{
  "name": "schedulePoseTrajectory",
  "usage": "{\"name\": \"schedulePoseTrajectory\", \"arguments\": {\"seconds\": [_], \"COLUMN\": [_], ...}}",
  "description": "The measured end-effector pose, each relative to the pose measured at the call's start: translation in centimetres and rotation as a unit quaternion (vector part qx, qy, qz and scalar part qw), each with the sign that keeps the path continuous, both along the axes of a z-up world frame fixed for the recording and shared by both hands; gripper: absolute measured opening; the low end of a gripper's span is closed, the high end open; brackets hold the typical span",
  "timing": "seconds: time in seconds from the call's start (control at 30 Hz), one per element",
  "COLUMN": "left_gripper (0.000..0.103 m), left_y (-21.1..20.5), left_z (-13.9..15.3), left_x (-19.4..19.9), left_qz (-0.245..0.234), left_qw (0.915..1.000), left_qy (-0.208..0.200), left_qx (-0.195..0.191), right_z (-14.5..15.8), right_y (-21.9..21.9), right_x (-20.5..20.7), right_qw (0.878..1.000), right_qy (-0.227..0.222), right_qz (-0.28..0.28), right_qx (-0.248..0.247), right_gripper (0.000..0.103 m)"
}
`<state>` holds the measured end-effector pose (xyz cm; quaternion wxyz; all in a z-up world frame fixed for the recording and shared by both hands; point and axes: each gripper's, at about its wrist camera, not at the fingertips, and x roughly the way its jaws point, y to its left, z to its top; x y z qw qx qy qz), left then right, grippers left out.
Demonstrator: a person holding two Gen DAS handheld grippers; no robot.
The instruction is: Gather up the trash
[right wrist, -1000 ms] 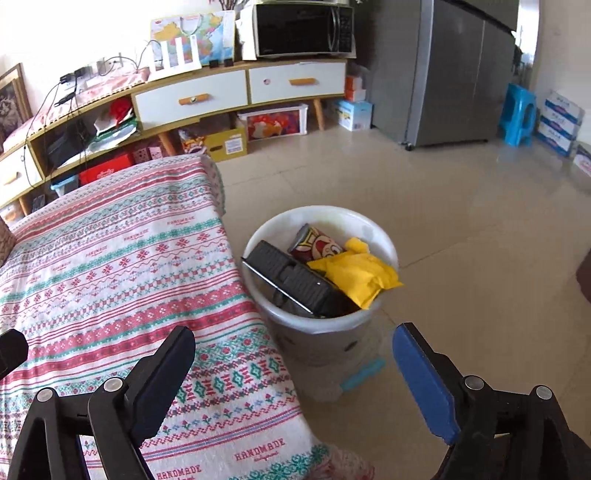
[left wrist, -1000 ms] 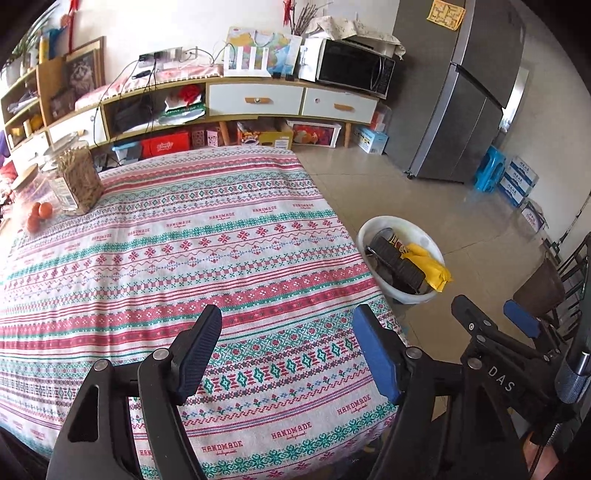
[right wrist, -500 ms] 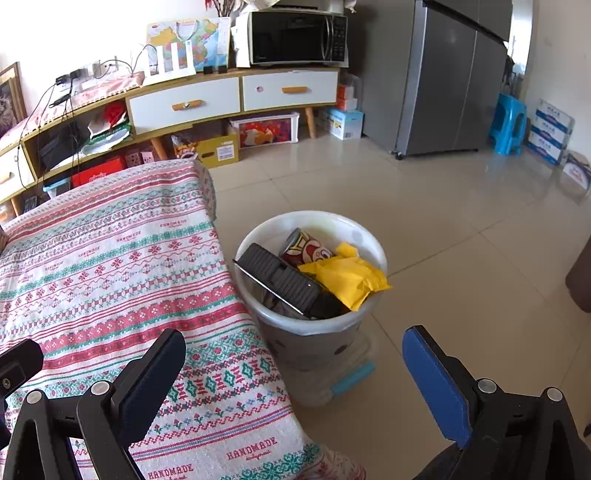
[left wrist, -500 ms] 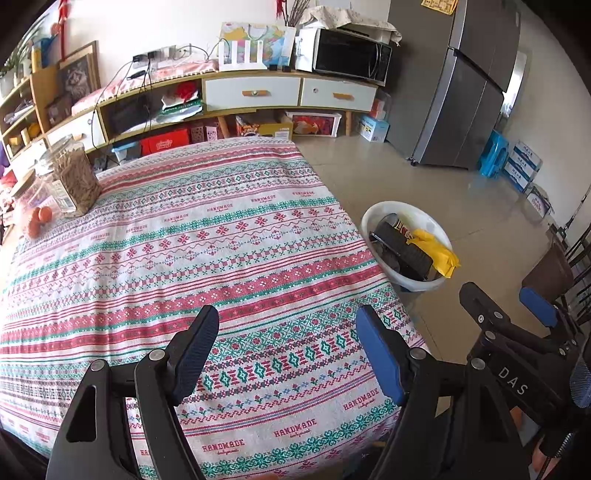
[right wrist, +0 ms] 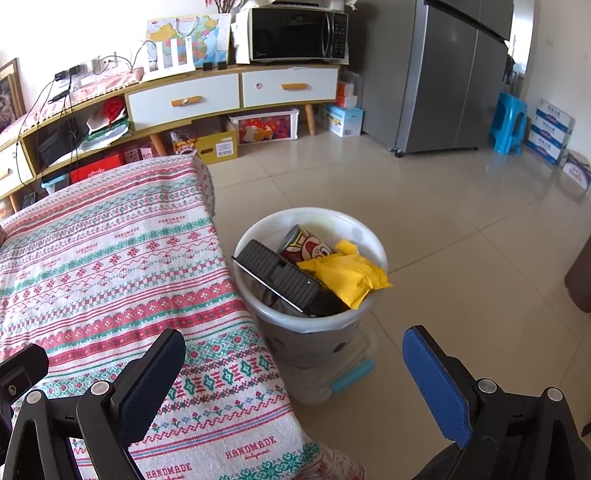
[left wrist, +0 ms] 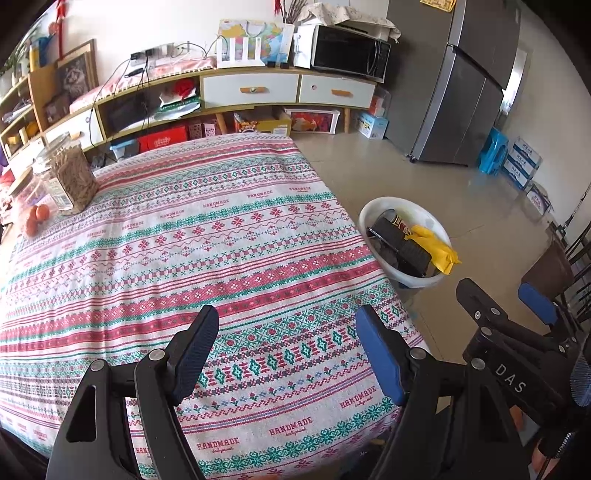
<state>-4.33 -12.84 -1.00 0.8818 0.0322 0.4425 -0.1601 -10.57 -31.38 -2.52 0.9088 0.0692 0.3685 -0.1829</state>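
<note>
A white trash bin (right wrist: 364,236) stands on the floor beside the table's right edge; it also shows in the left wrist view (left wrist: 373,210). Inside lie a black ridged tray (right wrist: 280,277), a red printed can (right wrist: 306,247) and a yellow wrapper (right wrist: 347,277). My left gripper (left wrist: 286,349) is open and empty above the near part of the patterned tablecloth (left wrist: 184,258). My right gripper (right wrist: 293,376) is open and empty, low in front of the bin, and shows at the right of the left wrist view (left wrist: 506,299).
Glass jars (left wrist: 70,173) and orange fruit (left wrist: 37,216) stand at the table's far left. A long cabinet (right wrist: 221,96) with a microwave (right wrist: 295,33) lines the back wall. A grey fridge (right wrist: 454,74), blue stool (right wrist: 511,122) and boxes (right wrist: 552,129) stand at right.
Both grippers have drawn back and risen a little, so the table and bin look farther off. Both stay open and empty. The bin's contents have not moved.
</note>
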Motion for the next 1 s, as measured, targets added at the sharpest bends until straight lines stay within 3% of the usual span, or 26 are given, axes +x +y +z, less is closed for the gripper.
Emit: {"name": "schedulePoseTrajectory", "arguments": {"seconds": [1.0], "left_gripper": [0.079], "left_y": [-0.42], "left_z": [-0.01], "left_x": [-0.31], "left_qz": [-0.008], "left_qw": [1.0000], "left_qy": [-0.001], "left_qx": [0.001], "right_z": [-0.22], "right_y": [0.34], "right_x": [0.12], "right_qw": [1.000], "right_qy": [0.007], "right_qz": [0.005], "right_qx": [0.004], "right_gripper": [0.098]}}
